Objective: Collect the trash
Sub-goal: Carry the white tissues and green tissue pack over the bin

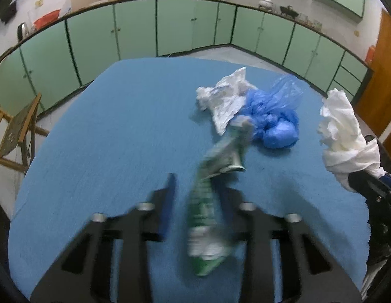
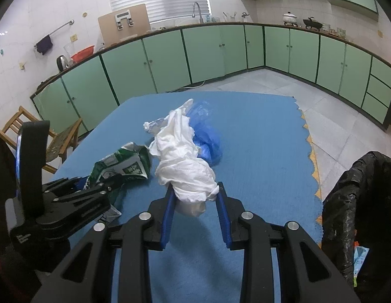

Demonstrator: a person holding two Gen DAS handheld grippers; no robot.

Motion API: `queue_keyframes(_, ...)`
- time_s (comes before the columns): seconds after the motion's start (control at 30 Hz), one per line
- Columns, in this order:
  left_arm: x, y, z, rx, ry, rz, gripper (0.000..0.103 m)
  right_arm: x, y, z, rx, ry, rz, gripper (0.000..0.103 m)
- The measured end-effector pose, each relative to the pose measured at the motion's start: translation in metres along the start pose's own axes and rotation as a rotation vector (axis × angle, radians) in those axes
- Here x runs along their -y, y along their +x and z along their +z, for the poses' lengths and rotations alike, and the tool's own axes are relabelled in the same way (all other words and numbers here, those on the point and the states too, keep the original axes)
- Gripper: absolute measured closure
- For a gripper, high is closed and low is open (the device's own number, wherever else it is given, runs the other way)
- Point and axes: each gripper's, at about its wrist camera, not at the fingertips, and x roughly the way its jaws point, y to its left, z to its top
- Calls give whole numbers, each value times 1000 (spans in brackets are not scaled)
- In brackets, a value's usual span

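The crumpled green-and-white carton wrapper [image 1: 210,202] lies between the fingers of the left gripper [image 1: 199,197]. It is blurred there, and I cannot tell whether the gripper is pinching it or merely spread around it; in the right wrist view the same wrapper [image 2: 124,164] trails from that gripper [image 2: 94,185] at the near left of the blue cloth-covered surface [image 2: 258,139]. The wad of white tissue paper [image 2: 185,166] is pinched by the right gripper [image 2: 195,192], its lower end between the blue pads [image 2: 168,209]. Farther off lie a scrunched blue plastic bag [image 1: 273,118] and a crumpled white plastic film [image 1: 225,98], touching each other. The black-lined trash bin [image 2: 359,202] stands off the near right edge (some litter already shows inside).

The loose grip on the long wrapper is the risk: it could slip out in transit. The tissue's free end may also drag the bag along.
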Motion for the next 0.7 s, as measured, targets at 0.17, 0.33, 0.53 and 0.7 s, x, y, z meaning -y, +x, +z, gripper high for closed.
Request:
queue_keyframes(0.17, 5, -11, 7, 33, -5, -5, 86, -1, -3, 3, 12, -2, 1, 72)
queue_keyframes(0.33, 12, -38, 13, 78, -18, -4, 86, 0, -15, 9, 37, -2, 4, 72)
queue_keyframes(0.53, 29, -72, 18, 123, -14, -21, 86, 6, -42, 20, 90, 2, 6, 72)
queue_keyframes(0.7, 46, -93, 19, 161, -10, -43, 86, 15, -68, 26, 127, 6, -10, 72)
